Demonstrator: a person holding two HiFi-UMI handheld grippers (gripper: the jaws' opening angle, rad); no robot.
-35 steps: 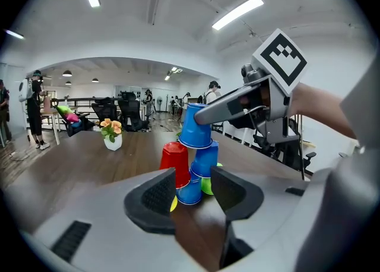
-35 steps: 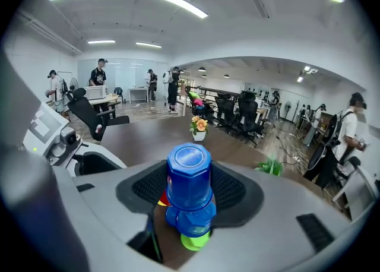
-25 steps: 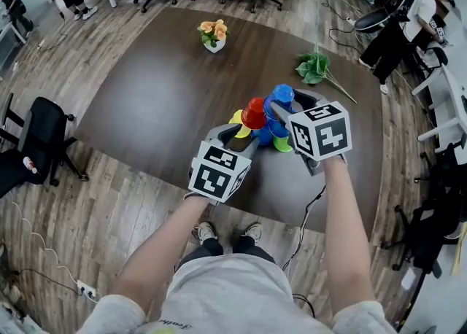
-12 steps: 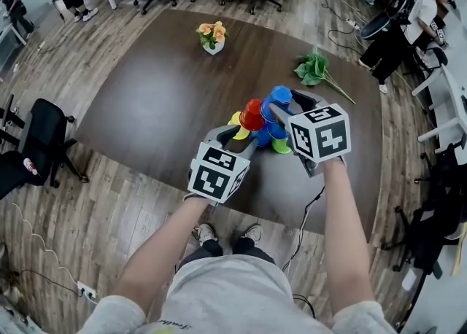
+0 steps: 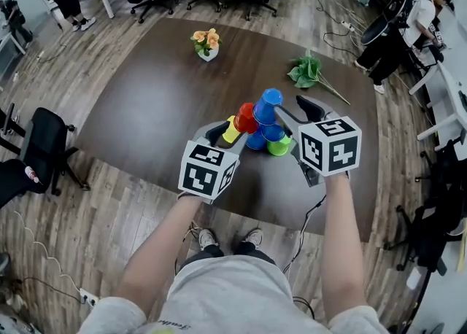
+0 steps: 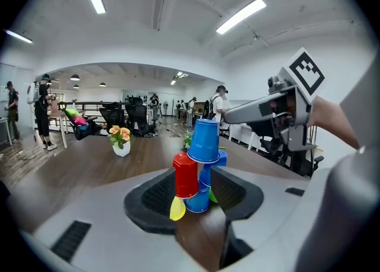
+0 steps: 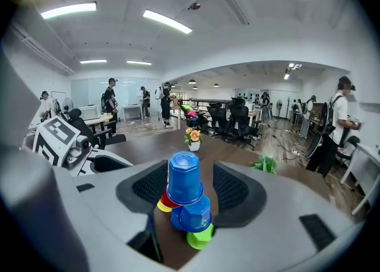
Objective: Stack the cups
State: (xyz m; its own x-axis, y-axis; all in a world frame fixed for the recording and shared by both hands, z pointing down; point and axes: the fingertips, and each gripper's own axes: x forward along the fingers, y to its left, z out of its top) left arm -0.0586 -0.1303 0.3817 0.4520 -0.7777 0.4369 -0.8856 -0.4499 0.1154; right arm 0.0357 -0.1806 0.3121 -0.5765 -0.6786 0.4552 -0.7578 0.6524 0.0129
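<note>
Six upturned cups form a small pyramid on the dark table (image 5: 160, 99). Yellow (image 5: 232, 130), blue (image 5: 255, 141) and green (image 5: 278, 146) cups make the bottom row. A red cup (image 5: 246, 117) and a blue one (image 5: 271, 133) sit on them. The top blue cup (image 5: 268, 103) leans. My left gripper (image 5: 230, 137) is at the pile's near left and open; the red cup (image 6: 185, 174) lies ahead of it with gaps on both sides. My right gripper (image 5: 290, 109) is at the near right and open. The top blue cup (image 7: 184, 186) is close to its left pad.
A white pot of orange flowers (image 5: 206, 42) and a loose green sprig (image 5: 310, 71) lie farther back on the table. A black office chair (image 5: 40, 136) stands left of it. A person (image 5: 408, 19) and more chairs are at the far right.
The right gripper has drawn back a little toward the lower right of the head view. The top blue cup now leans more. The left gripper has barely shifted.
</note>
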